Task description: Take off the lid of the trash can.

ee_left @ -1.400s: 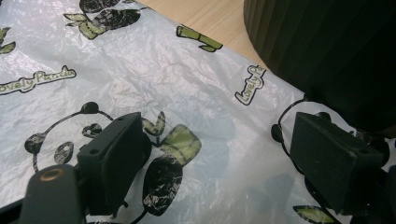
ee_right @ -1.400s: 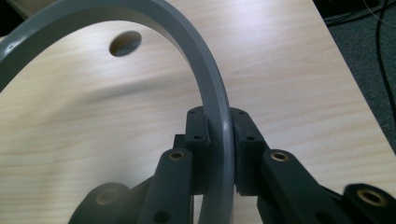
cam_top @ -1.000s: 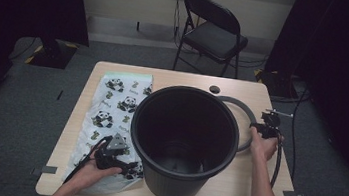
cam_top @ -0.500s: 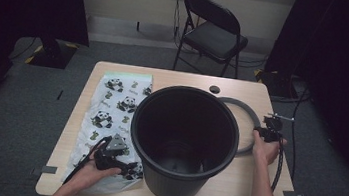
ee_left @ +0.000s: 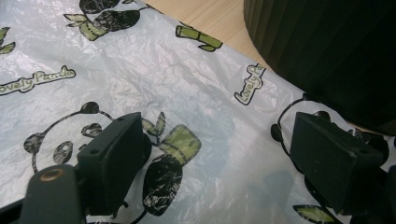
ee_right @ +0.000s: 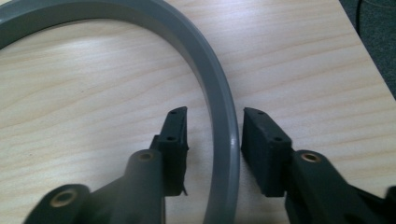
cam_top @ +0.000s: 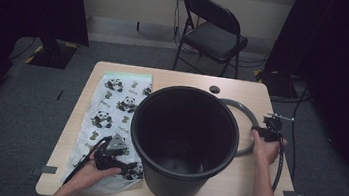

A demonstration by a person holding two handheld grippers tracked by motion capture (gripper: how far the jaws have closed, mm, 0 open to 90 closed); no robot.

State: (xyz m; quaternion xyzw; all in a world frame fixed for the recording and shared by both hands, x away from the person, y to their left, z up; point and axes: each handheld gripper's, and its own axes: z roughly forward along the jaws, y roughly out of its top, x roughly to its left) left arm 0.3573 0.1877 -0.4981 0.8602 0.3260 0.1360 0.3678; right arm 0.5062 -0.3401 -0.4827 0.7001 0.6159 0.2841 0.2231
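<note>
A: Start with the tongs. The right tongs (ee_right: 212,140) straddle the grey ring (ee_right: 219,107) low in the right gripper view. One jaw stands inside the hoop, one outside, with a sliver of table showing on each side of the band. They have just been opening, so the ring sits between them released, not clenched.

B: And the left tongs (ee_left: 215,158)?

A: Spread wide over the panda bag (ee_left: 140,84), nothing between the jaws but flat plastic. Released too.

B: Now largest first.

A: The table (cam_top: 231,195), then the black bin (cam_top: 183,139) standing upright in the middle of the high view. Next the bag (cam_top: 110,115), stretched from upper left to lower left beside the bin. Last the ring (cam_top: 247,122), flat on the wood at centre right, its left part hidden behind the bin.

B: Which relation matters for the next move?

A: I judge it is ring against jaws. The band runs up the frame, straight away from the right tongs, so the jaws cross it squarely. The right hand (cam_top: 266,148) is plainly the nearer one.

B: Its pose?

A: Forearm rising from the bottom right, hand beside the ring's outer edge, tongs pointing up the frame. The left hand (cam_top: 95,169) rests low on the bag at lower left
</note>
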